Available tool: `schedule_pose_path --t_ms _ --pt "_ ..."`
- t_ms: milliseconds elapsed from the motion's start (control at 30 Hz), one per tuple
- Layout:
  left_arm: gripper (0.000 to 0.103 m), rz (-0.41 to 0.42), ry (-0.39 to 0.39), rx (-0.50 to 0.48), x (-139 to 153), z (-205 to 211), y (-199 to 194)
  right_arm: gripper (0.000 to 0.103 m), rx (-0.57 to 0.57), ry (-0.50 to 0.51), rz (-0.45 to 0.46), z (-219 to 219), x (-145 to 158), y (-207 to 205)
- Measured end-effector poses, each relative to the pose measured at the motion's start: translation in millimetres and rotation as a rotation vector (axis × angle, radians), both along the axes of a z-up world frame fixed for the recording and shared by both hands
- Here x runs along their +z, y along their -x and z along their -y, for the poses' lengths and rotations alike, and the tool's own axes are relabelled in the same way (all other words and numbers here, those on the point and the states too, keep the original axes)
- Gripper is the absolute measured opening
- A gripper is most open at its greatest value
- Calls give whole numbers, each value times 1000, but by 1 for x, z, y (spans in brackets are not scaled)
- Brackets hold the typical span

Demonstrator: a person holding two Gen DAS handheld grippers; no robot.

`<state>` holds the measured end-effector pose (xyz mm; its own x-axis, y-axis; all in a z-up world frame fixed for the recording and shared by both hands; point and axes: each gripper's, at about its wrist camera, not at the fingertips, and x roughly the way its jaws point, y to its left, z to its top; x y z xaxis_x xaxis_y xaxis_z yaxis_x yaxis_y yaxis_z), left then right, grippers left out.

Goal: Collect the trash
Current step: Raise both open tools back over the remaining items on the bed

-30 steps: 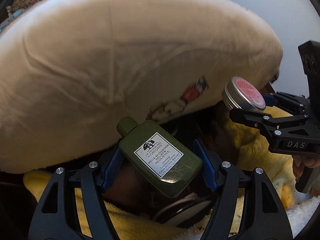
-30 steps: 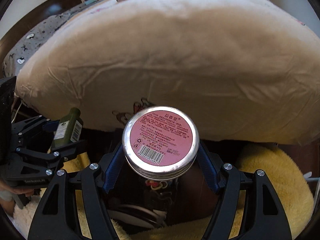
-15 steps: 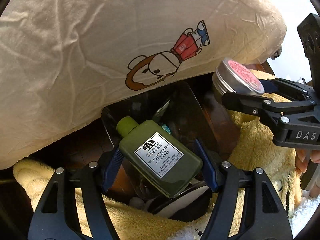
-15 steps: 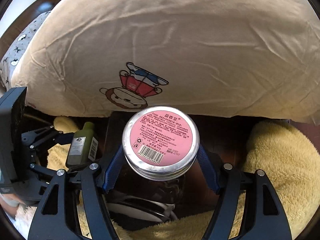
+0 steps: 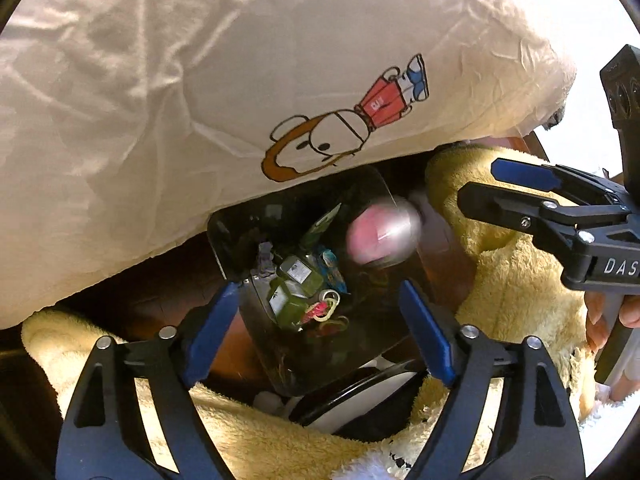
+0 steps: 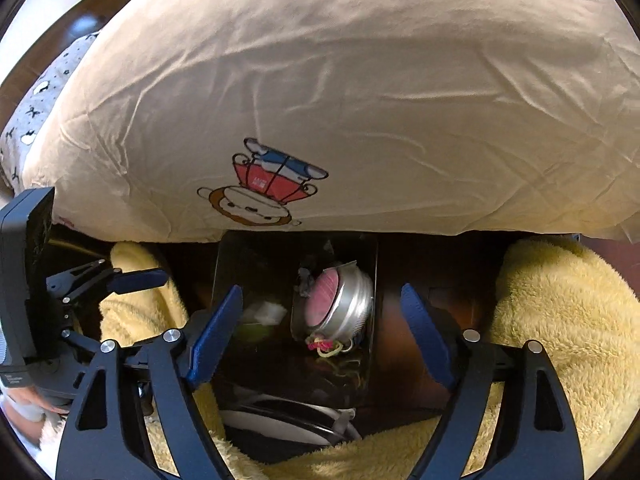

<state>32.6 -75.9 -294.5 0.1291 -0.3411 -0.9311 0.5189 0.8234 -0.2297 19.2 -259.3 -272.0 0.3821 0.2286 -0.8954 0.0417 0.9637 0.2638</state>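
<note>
A dark see-through bin (image 5: 384,192) sits below both grippers, half under a cream pillow; it also shows in the right wrist view (image 6: 376,264). The green bottle (image 5: 294,292) lies inside it among small scraps; in the right wrist view it is a green blur (image 6: 256,320). The round tin with a pink label (image 5: 380,234) is blurred, falling into the bin; it shows sharper in the right wrist view (image 6: 340,304). My left gripper (image 5: 320,320) is open and empty above the bin. My right gripper (image 6: 322,320) is open and empty; it also shows in the left wrist view (image 5: 496,184).
A large cream pillow with a cartoon monkey print (image 5: 240,80) overhangs the bin's far side. Yellow fleece (image 6: 560,320) lies around the bin on both sides. A white and black round object (image 6: 288,420) lies in front of the bin.
Both grippers have opened. The green bottle dropped from the left gripper into the bin, and the tin left the right gripper and is falling in. Both views tipped further down.
</note>
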Motion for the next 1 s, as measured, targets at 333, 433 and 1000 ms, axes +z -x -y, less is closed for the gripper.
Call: schedule_pose_path --t_ms 333,433,1000 --pt "80 61 0 10 26 -10 -2 85 -21 -17 19 5 9 3" --pt "80 89 1 15 38 -14 -2 85 -22 -33 33 8 14 4" --pt "83 358 82 149 145 -51 -61 85 -42 117 378 30 136 -43"
